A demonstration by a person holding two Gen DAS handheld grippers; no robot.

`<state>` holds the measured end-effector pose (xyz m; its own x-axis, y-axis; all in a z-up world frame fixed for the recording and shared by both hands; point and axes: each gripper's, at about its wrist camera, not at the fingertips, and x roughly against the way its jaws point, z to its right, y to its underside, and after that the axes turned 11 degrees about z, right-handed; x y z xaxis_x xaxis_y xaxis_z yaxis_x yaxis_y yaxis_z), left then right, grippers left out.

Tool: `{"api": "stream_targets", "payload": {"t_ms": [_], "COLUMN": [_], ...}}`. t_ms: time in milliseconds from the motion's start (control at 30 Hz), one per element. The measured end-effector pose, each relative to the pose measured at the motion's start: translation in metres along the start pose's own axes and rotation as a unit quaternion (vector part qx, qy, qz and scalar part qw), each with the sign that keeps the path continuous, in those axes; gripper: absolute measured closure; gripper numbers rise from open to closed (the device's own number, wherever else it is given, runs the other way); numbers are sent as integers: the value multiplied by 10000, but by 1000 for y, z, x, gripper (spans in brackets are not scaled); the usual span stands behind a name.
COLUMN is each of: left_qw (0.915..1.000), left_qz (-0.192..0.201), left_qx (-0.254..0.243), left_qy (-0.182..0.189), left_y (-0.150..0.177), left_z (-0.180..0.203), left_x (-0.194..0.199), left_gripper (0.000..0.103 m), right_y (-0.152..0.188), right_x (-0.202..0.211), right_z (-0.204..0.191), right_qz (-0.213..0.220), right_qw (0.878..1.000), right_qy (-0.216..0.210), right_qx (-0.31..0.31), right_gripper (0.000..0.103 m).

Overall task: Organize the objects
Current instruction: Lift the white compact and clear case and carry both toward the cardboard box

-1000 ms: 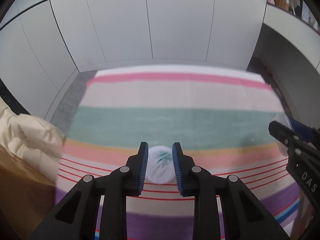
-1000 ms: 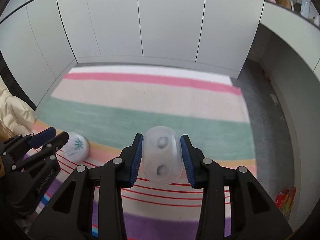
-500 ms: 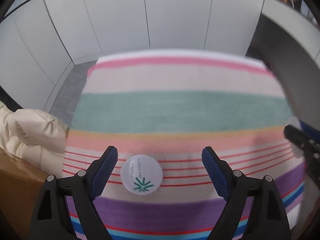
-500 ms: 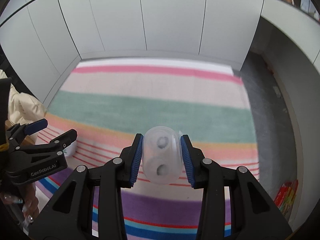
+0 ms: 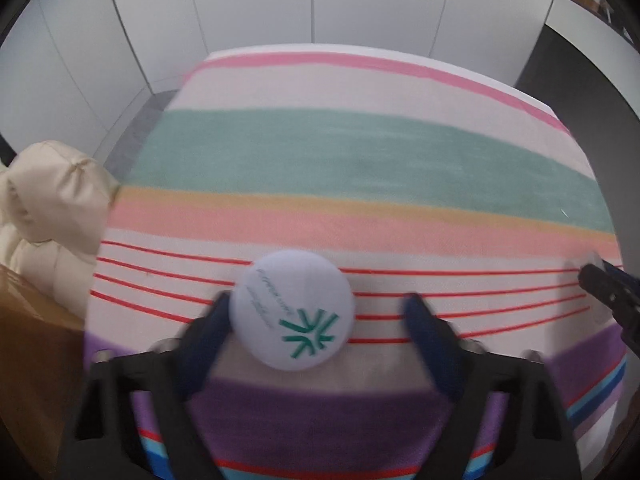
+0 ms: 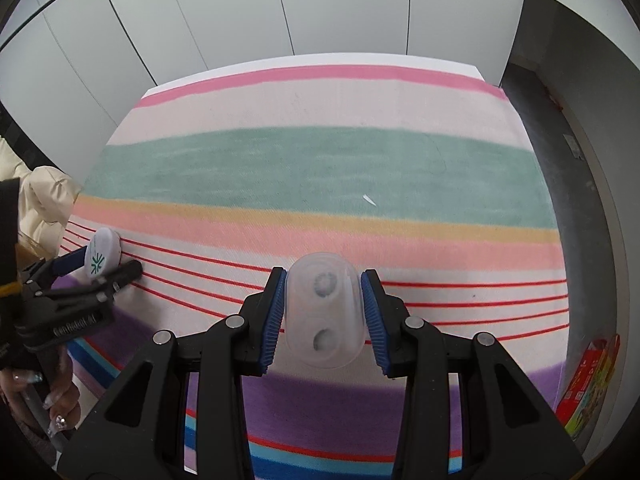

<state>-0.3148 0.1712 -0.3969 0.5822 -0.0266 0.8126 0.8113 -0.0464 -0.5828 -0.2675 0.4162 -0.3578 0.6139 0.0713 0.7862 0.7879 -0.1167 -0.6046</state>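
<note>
Motion blur is smearing the left gripper (image 5: 316, 320) in the left wrist view, so whether its closing jaws are touching the white round case (image 5: 292, 311) cannot be told. The small print on the case is too blurred to read. The right gripper (image 5: 608, 292) is showing only a tip at that picture's right edge. In the right wrist view, the colourful box (image 6: 588, 384) is being cut off by the fisheye rim, and a hand (image 6: 44, 396) is only partly showing at the left.

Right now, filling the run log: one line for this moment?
left gripper: closing around white round case | right gripper: shut on clear case | striped cloth
</note>
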Motion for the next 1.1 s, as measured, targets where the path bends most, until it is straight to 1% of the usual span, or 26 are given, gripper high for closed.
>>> {"api": "stream_targets", "payload": {"t_ms": [33, 133, 233, 400, 467, 600, 800, 867, 1000, 1100], "left_qw": [10000, 9999, 9999, 9998, 9997, 9984, 9957, 9943, 9921, 9912], "left_qz": [24, -35, 54, 172, 243, 533, 909, 1034, 1198, 1284], "left_qx": [-6, -23, -109, -45, -24, -167, 31, -24, -23, 185], "left_qy": [40, 148, 80, 52, 83, 44, -178, -254, -381, -259], "left_y": [-1, 0, -1, -8, -15, -45, -101, -116, -136, -142], "left_z": [0, 2, 7, 10, 10, 12, 4, 3, -3, -13], "left_x": [2, 4, 11, 32, 42, 71, 139, 164, 210, 245], "left_gripper": [45, 45, 45, 45, 45, 45, 45, 45, 45, 45], "right_y": [1, 3, 3, -2, -7, -25, -69, -84, -110, -121], "right_x": [1, 3, 8, 21, 29, 55, 116, 139, 185, 214], "right_z": [0, -1, -4, -8, -9, -13, -22, -27, -40, -51], "right_qz": [-6, -15, 11, 67, 115, 330, 828, 995, 1264, 1379], "right_qw": [10000, 10000, 10000, 10000, 9999, 9993, 9961, 9942, 9910, 9894], "right_qy": [-17, -52, -44, -6, 29, 106, 276, 365, 407, 368], "right_qx": [-32, -65, -13, 30, 55, 145, 154, 168, 191, 270], "right_gripper": [63, 63, 63, 63, 63, 63, 63, 63, 63, 63]}}
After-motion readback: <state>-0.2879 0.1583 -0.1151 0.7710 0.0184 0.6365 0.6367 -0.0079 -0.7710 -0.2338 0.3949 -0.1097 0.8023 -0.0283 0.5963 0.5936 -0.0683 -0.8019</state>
